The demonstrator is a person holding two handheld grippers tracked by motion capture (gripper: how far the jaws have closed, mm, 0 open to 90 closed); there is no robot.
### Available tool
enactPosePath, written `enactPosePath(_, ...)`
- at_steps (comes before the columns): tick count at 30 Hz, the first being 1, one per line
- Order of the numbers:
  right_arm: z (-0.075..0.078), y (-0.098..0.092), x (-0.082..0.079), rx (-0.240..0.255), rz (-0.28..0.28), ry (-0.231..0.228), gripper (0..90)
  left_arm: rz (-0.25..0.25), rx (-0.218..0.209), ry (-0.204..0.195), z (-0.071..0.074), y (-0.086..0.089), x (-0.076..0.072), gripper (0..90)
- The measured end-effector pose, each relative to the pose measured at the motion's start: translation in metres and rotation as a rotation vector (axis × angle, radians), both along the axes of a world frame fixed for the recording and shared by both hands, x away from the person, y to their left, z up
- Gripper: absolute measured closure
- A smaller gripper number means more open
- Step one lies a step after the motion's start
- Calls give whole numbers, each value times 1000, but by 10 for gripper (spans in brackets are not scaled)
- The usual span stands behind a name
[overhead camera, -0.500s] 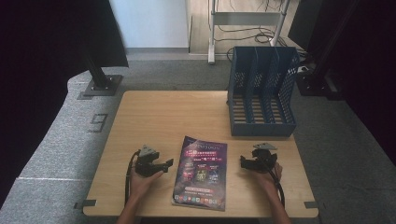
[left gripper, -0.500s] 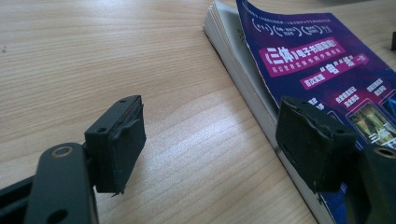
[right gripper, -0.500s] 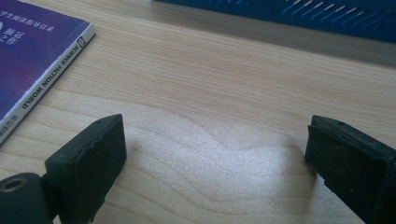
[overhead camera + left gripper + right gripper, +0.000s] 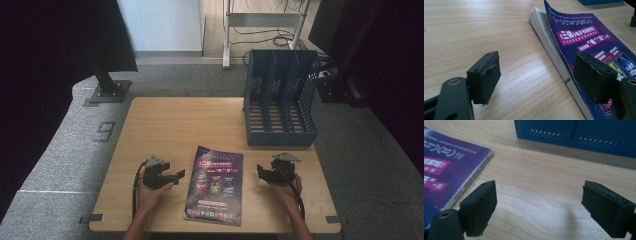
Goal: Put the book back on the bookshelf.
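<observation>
A purple-covered magazine (image 4: pixel 215 185) lies flat near the table's front edge, between my two grippers. My left gripper (image 4: pixel 176 175) rests on the table just left of it, jaws pointing at its edge. In the left gripper view the left gripper (image 4: pixel 541 75) is open, with the magazine (image 4: pixel 584 42) and its slightly lifted cover just ahead of the right-hand pad. My right gripper (image 4: pixel 261 171) rests to the magazine's right, jaws toward it. Bare wood shows between the wide-apart pads of the right gripper (image 4: pixel 544 207), and the magazine (image 4: pixel 446 162) lies at the left.
A blue slotted file rack (image 4: pixel 280 100) stands at the table's back right; its front wall (image 4: pixel 579 135) is close ahead in the right gripper view. The wooden table (image 4: pixel 180 125) is bare at the left and back. Grey carpet surrounds it.
</observation>
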State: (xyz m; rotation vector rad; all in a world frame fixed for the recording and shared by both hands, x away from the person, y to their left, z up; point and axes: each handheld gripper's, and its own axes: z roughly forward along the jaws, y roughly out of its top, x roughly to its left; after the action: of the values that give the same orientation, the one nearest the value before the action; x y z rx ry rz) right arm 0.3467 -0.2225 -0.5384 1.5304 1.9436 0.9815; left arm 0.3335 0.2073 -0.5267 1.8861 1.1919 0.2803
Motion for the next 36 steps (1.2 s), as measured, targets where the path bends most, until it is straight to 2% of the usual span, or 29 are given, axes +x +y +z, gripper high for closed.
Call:
enactPosePath(11, 6, 8, -4, 30, 32, -12, 143, -17, -3, -2, 1, -3, 0, 207)
enactPosePath(25, 19, 27, -3, 116, 90, -44, 152, -13, -10, -4, 2, -8, 1, 215)
enactPosePath(28, 22, 32, -2, 107, 96, -57, 148, -15, -15, -11, 3, -9, 1, 217)
enactPosePath(35, 25, 47, 3, 111, 126, -45, 149, -9, -30, -11, 6, -8, 3, 217)
enactPosePath(36, 25, 52, 5, 142, 140, -35, 150, -10, -33, -12, 7, -8, 3, 216)
